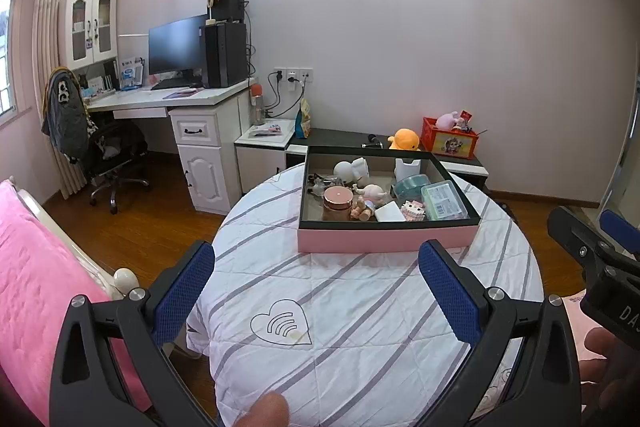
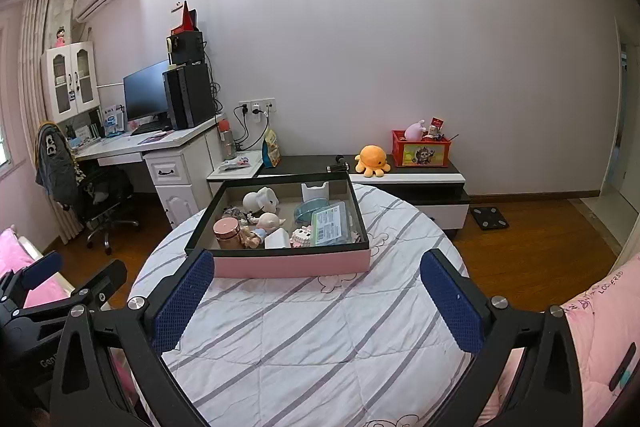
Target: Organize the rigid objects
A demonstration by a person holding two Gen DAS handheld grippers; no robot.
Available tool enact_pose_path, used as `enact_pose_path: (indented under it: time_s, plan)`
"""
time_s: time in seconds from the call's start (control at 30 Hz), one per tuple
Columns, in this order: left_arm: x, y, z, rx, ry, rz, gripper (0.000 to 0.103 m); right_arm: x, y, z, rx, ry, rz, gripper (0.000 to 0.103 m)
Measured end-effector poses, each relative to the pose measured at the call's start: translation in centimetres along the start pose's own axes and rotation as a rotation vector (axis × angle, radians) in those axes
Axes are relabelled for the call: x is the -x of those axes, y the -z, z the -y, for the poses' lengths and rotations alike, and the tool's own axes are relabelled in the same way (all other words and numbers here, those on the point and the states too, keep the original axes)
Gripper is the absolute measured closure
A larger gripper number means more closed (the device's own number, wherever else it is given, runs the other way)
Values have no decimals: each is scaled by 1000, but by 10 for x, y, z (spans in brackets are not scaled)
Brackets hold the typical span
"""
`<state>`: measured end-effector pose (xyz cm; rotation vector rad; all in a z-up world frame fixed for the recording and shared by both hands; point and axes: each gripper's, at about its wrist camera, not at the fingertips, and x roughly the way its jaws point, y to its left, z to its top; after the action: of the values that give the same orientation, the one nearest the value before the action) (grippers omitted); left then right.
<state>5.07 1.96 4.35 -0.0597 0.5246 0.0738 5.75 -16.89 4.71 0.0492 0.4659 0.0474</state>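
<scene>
Meanwhile the left gripper point(image 1: 316, 281) and right gripper point(image 2: 316, 291), blue-padded black tools, hover empty with fingers spread wide; ahead of both, a shallow pink cardboard tray with a black rim point(image 2: 294, 264) rests on a round table under a white striped quilt point(image 2: 320, 339), crowded with a rose-gold metal tin point(image 2: 226, 233), figurines and a clear plastic box point(image 2: 332, 223). Reaching in well likely means descending over one item, clear of neighbours
</scene>
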Motion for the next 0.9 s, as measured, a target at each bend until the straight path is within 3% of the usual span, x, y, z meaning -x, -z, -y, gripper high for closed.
enact_pose_path:
  time_s: [0.9]
  plan:
    - [5,-3,-3,-22,12,-3,0,0,1,-4,7,-6,-8,0]
